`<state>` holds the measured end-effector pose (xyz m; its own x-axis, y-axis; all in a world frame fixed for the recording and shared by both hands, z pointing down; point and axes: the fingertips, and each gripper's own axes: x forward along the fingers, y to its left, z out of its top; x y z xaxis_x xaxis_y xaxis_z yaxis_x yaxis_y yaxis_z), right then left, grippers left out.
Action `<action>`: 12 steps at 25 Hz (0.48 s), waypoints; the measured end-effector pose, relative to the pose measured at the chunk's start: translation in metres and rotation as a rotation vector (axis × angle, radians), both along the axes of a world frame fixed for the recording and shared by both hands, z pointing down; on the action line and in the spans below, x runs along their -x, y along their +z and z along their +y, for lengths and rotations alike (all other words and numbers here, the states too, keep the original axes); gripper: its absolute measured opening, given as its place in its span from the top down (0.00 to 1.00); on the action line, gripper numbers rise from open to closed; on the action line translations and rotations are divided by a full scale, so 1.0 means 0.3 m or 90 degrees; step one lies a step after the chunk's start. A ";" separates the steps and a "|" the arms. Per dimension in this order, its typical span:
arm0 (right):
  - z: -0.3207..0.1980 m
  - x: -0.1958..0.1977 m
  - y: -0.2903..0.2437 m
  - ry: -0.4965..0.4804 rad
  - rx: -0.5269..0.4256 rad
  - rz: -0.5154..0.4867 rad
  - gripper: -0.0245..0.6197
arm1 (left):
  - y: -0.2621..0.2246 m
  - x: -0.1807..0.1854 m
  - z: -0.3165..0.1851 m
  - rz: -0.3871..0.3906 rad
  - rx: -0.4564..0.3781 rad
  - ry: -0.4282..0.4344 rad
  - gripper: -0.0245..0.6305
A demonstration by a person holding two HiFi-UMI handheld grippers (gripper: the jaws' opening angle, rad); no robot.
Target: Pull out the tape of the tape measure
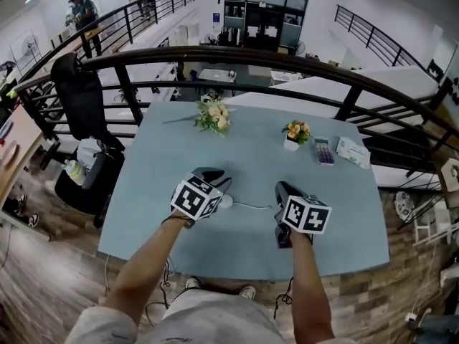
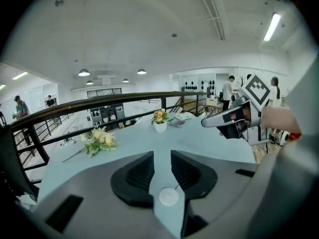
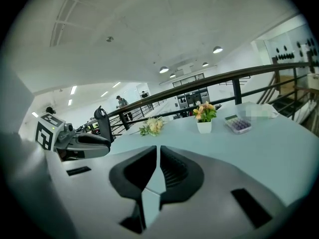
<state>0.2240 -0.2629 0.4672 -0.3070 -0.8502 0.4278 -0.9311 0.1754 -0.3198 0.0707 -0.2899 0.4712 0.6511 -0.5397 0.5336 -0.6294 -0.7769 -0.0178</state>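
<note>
1. Left gripper (image 2: 162, 157): held above the table (image 1: 143, 192). The jaws stand apart with a narrow gap and the pads press on nothing.
2. Tape measure (image 2: 169, 196): a small white round case. It shows low in the gap between the left gripper's jaws, clear of both pads as far as can be seen. In the head view it sits just right of that gripper's marker cube.
3. Tape (image 1: 252, 206): a thin pale line running from the case to the left side of the right gripper. Its end cannot be made out.
4. Right gripper (image 3: 158, 151): to the right of the left gripper and apart from it. The jaws are together with only a sliver between them, and nothing can be seen in it.
5. Flower bunch (image 1: 213, 115): lies on the table well ahead of the left gripper.
6. Potted flowers (image 1: 295, 133): upright in a white pot, ahead of the right gripper.
7. Calculator (image 1: 323, 150): ahead and right of the right gripper, with a white packet (image 1: 353, 152) just beyond it to the right.
8. Railing (image 1: 237, 52): runs past the table's far edge, ahead of both grippers.
</note>
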 end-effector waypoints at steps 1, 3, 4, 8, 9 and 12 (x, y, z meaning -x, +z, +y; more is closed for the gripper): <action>-0.001 0.000 -0.019 -0.002 -0.008 0.004 0.92 | -0.018 0.003 0.000 0.007 -0.004 -0.006 0.81; 0.001 0.002 -0.055 -0.006 -0.023 0.012 0.92 | -0.054 0.010 0.001 0.023 -0.017 -0.019 0.82; 0.003 0.005 -0.073 -0.008 -0.032 0.018 0.92 | -0.074 0.015 0.001 0.033 -0.024 -0.028 0.83; 0.007 0.021 -0.147 -0.020 -0.070 0.058 0.92 | -0.141 0.030 0.006 0.060 -0.048 -0.053 0.87; 0.008 0.026 -0.162 -0.022 -0.079 0.068 0.92 | -0.149 0.032 0.010 0.061 -0.050 -0.055 0.87; 0.017 0.044 -0.200 -0.027 -0.100 0.084 0.92 | -0.165 0.048 0.024 0.063 -0.052 -0.059 0.88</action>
<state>0.2106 -0.2580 0.4073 -0.2933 -0.8975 0.3294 -0.9541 0.2530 -0.1603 0.0564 -0.2827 0.4218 0.6443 -0.6389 0.4204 -0.6999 -0.7141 -0.0127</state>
